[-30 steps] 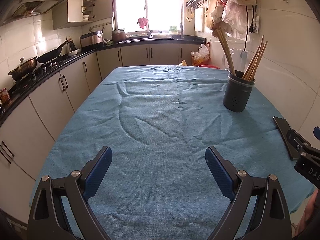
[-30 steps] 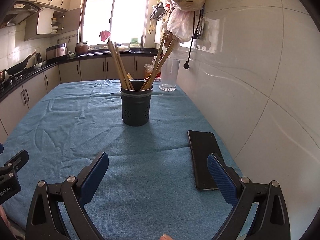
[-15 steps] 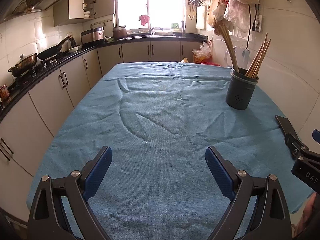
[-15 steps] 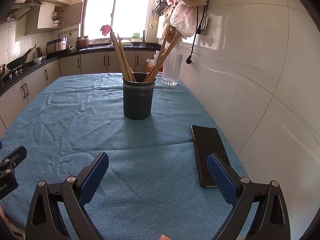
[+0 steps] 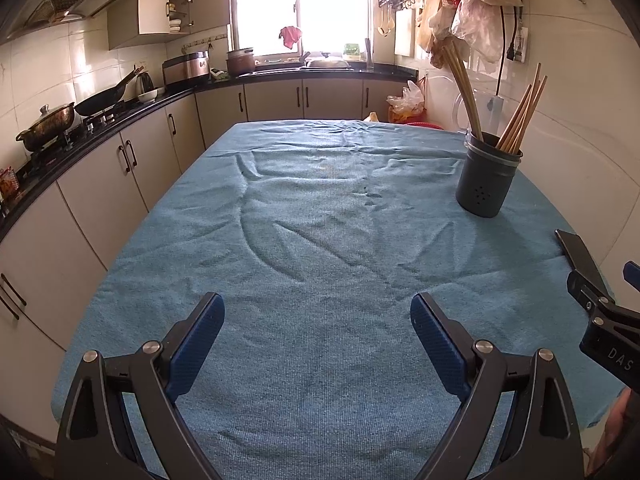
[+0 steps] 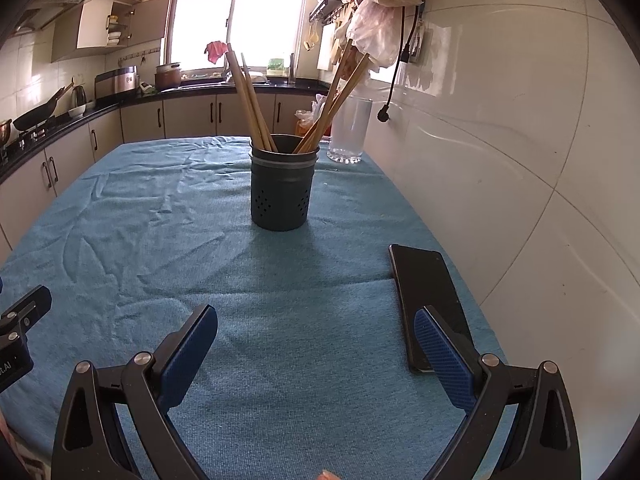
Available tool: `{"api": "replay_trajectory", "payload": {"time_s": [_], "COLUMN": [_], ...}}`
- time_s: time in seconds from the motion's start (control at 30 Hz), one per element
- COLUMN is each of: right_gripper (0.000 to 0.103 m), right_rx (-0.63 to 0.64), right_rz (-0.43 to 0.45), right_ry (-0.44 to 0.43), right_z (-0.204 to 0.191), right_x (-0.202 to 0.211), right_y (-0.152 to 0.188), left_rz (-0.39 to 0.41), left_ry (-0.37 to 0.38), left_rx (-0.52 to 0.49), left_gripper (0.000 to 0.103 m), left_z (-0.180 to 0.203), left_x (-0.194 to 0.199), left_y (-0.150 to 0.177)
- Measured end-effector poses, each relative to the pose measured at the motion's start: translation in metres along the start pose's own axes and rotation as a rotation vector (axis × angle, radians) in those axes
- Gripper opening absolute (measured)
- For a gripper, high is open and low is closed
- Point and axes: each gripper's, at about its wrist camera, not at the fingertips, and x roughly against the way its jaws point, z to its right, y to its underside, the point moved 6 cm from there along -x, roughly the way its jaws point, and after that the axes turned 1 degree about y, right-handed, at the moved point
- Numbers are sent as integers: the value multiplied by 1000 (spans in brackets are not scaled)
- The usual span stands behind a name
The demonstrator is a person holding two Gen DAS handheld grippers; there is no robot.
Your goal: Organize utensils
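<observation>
Left wrist view: the left hand-held gripper (image 5: 317,326) hangs released over a worktop (image 5: 312,248) draped in a wrinkled blue terry cloth, its two blue ribbed pads (image 5: 196,342) spread wide with nothing between them. Far to the right stands a dark cylindrical metal holder (image 5: 487,178), punched with small holes near its base and ringed by a pale band under the rim. Wooden chopsticks (image 5: 520,114) rise from it in two bundles. This view alone shows the stove side, with a lidded pot (image 5: 48,122) and a wok (image 5: 104,98) on the black counter. At its right edge, part of the right hand-held gripper (image 5: 604,320) enters.

Right wrist view: the right hand-held gripper (image 6: 316,340) is likewise released and empty, pads apart. Here the holder (image 6: 282,190) sits straight ahead, near the tiled wall. The chopsticks (image 6: 250,98) stand with their long axes near upright, one bundle leaning up and left, the other up and right, tips up. Only this view shows the flat black phone (image 6: 426,292) lying lengthwise, partly behind the right pad, and the clear tumbler (image 6: 348,130) behind the holder.
</observation>
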Motion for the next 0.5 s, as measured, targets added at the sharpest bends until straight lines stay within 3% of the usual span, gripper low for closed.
{"api": "replay_trajectory", "payload": {"time_s": [0.5], "right_gripper": [101], "right_rx": [2], "right_rz": [-15], "right_ry": [-1], "right_z": [-2], "right_x": [-3], "right_y": [3], "left_rz": [-3], "left_ry": [0], "left_rx": [-3], "left_gripper": [93], "left_z": [1], "left_x": [-3], "left_y": [1]}}
